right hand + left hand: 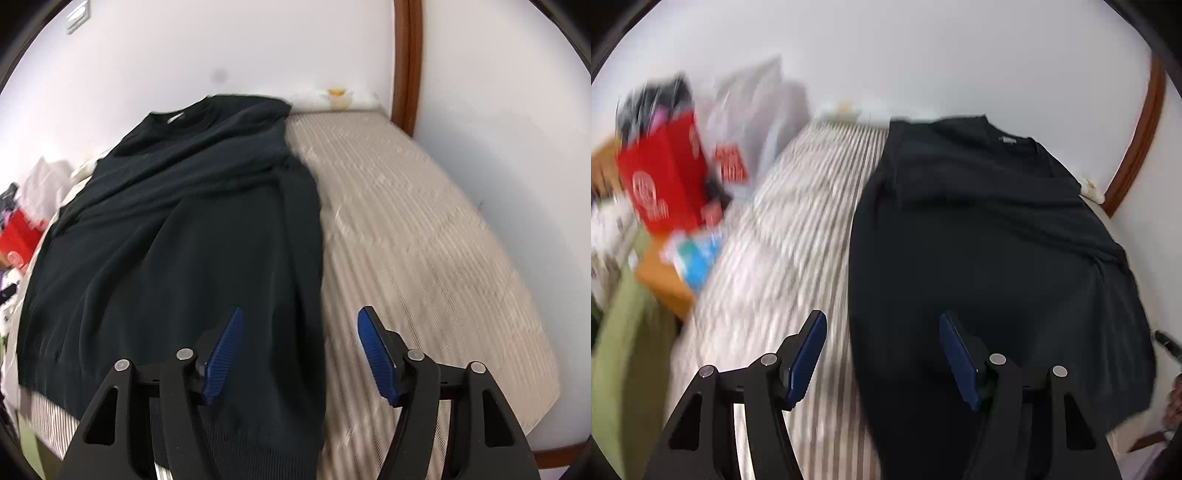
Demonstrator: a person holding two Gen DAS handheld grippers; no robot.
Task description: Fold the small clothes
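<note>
Soft, even light fills both views, with no glare. The left wrist view is heavily motion-blurred: the red box (665, 177) and the striped bed cover (798, 229) smear into streaks. The right wrist view is sharper, though its bed cover also streaks. The dark sweater (177, 236) swallows detail. Fisheye bending curves the wooden frame (1137, 140), and black vignette rims the corners.

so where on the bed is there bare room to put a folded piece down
Two bare strips of the striped bedspread flank the dark sweater: a wide one between its edge and the white wall, and a narrower one on its other side, crowded by the red box and the clutter around it.
</note>
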